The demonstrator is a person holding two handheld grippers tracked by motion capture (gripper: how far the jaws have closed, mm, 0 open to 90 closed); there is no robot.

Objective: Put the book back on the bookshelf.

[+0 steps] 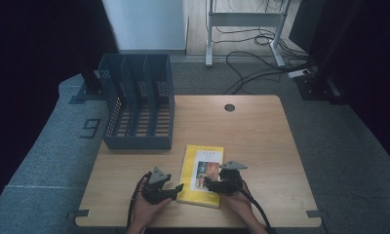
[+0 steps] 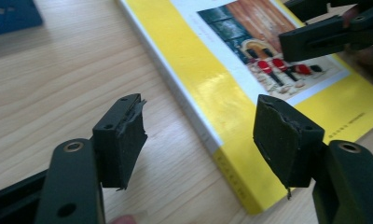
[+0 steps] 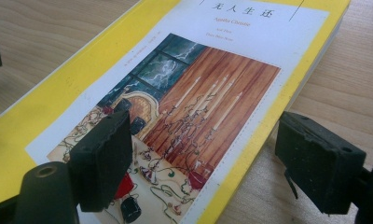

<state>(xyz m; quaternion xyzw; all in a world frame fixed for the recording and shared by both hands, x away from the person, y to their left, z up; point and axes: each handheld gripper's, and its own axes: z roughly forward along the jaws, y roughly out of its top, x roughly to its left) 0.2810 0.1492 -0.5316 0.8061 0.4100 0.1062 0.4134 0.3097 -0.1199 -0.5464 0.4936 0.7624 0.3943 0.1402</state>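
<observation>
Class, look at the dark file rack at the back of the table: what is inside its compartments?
The file rack shows slatted floors and perforated dividers, with no papers visible. Its front wall hides the lowest front part of each slot.

Book [image 3: 184, 93] corners cropped, small print illegible

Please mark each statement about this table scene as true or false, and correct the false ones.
1. The yellow book lies flat on the wooden table. True.
2. The left gripper is shut on the book. False: its jaws are open and nothing is pressed between them; they straddle the book's edge near a corner.
3. The file rack stands at the far left of the table. True.
4. The book stands in one of the rack's compartments. False: it lies on the table, nearer the person than the rack.
5. The right gripper is open over the book's cover. True.
</observation>
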